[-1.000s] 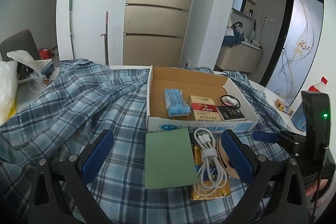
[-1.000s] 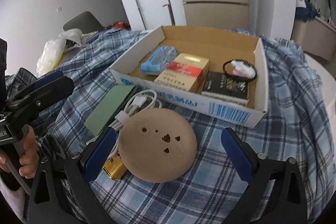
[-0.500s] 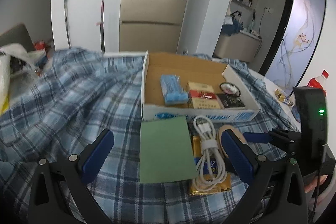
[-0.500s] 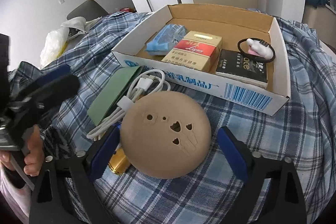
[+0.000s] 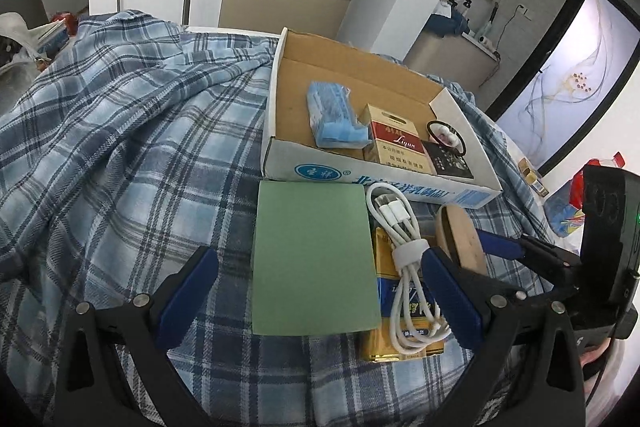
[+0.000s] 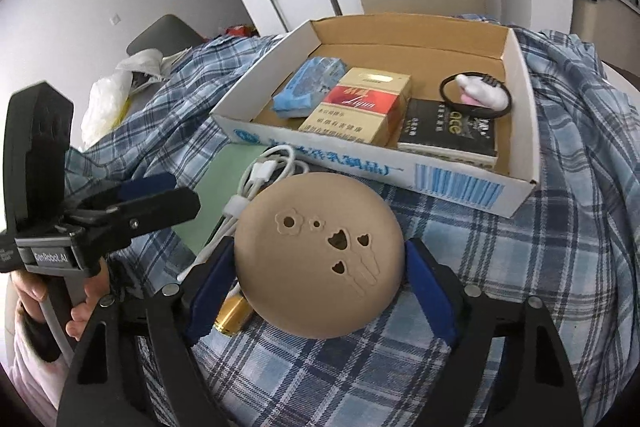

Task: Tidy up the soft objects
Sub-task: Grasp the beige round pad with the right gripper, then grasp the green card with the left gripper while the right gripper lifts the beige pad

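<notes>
Gripping the tan round disc [image 6: 318, 253] between both blue pads, your right tongs [image 6: 320, 283] have clenched on it just above the blue plaid cloth [image 5: 120, 131]; the disc's face, pierced with flower and heart cut-outs, tilts up toward the right wrist camera. From the left wrist view the same disc [image 5: 460, 239] appears edge-on, upright, with the right tongs' fingertip just behind it.

Your left tongs [image 5: 316, 291] stand released, jaws wide apart, over the near edge of the green card [image 5: 312, 259], touching nothing.

Beside the card, on the right, lies a gold packet [image 5: 400, 339] with a coiled white cable [image 5: 404, 267] resting on top, bound by a white strap.

Just beyond these sits the open cardboard box [image 5: 276, 115], its printed front wall touching the card's far edge. Inside, left to right:
- a blue tissue pack [image 5: 332, 115];
- a red-and-gold cigarette carton [image 5: 394, 143];
- a black box [image 6: 452, 131];
- a black hair tie [image 6: 476, 93] with a pale charm.
</notes>
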### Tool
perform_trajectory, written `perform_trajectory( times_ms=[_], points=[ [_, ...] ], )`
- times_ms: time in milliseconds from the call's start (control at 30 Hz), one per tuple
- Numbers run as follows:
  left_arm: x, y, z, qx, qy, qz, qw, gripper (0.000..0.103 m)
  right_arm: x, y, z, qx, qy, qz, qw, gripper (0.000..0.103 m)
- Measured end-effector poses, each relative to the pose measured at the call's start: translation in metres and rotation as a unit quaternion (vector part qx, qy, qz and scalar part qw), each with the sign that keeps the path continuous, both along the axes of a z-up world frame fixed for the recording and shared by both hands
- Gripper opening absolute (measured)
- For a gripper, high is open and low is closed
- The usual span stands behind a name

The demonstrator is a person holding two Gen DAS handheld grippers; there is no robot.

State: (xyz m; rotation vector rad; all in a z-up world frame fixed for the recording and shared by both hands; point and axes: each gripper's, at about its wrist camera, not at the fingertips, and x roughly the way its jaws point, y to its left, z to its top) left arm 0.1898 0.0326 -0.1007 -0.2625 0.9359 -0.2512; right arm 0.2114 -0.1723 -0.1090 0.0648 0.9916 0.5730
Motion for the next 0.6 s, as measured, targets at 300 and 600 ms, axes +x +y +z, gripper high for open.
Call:
perform_trajectory(
  times_ms=[300, 600],
  points=[
    [0.007, 0.001, -0.008, -0.003, 0.024, -0.004, 0.9997, 0.097, 0.006, -0.011, 0.001, 0.015, 0.007, -0.039, 0.999, 0.082],
    [0.01, -0.006, -0.011, 0.018, 0.034, -0.005, 0.9992, 0.092, 0.006, -0.014, 0.001, 0.014, 0.006, -0.044, 0.999, 0.082]
  ],
)
